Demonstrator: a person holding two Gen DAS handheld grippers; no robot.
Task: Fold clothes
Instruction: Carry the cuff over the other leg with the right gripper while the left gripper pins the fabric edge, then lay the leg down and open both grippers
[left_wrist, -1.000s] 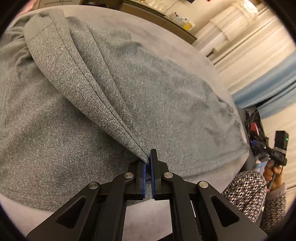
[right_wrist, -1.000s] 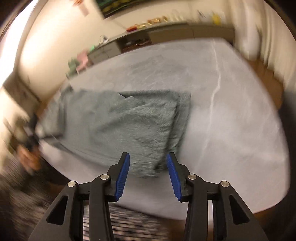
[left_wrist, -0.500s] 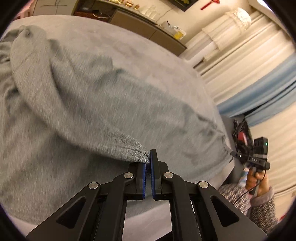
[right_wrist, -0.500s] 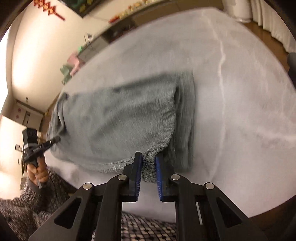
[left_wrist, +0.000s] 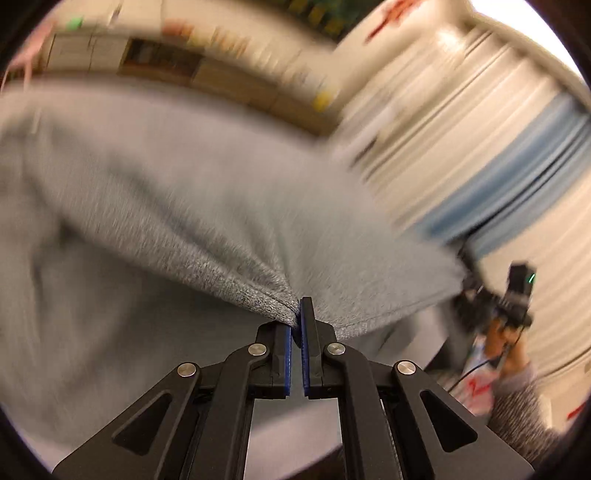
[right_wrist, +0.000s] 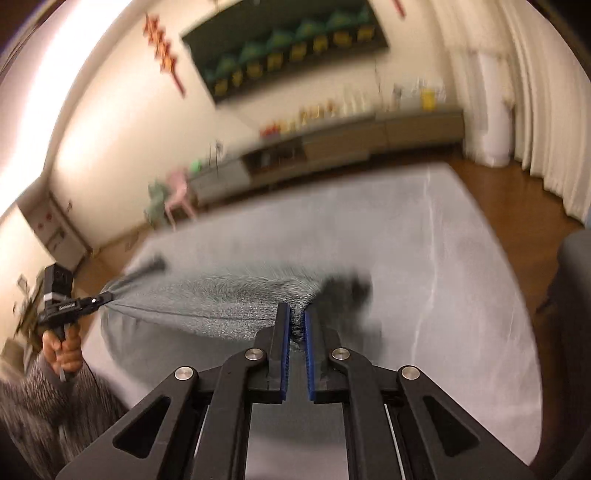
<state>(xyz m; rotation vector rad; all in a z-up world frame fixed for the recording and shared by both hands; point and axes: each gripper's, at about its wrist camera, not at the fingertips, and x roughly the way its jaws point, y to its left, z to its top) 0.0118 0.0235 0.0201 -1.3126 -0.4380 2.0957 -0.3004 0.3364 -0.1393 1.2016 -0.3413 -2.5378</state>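
I have the grey garment (right_wrist: 221, 299) pinched in both left tongs (left_wrist: 296, 325) and right tongs (right_wrist: 297, 325), lifted taut over the bed (right_wrist: 461, 295); blurry, but next I'd probably carry this edge across.

The garment (left_wrist: 207, 229) is heathered grey knit cloth, soft and matt, its hem stitched. Each gripper's arms are matt black plastic with bright metal rivets; the fingers (right_wrist: 283, 354) carry ribbed blue pads. The bed (right_wrist: 461, 280) wears pale grey napped fabric. The floor (right_wrist: 517, 192) is smooth brown wood.
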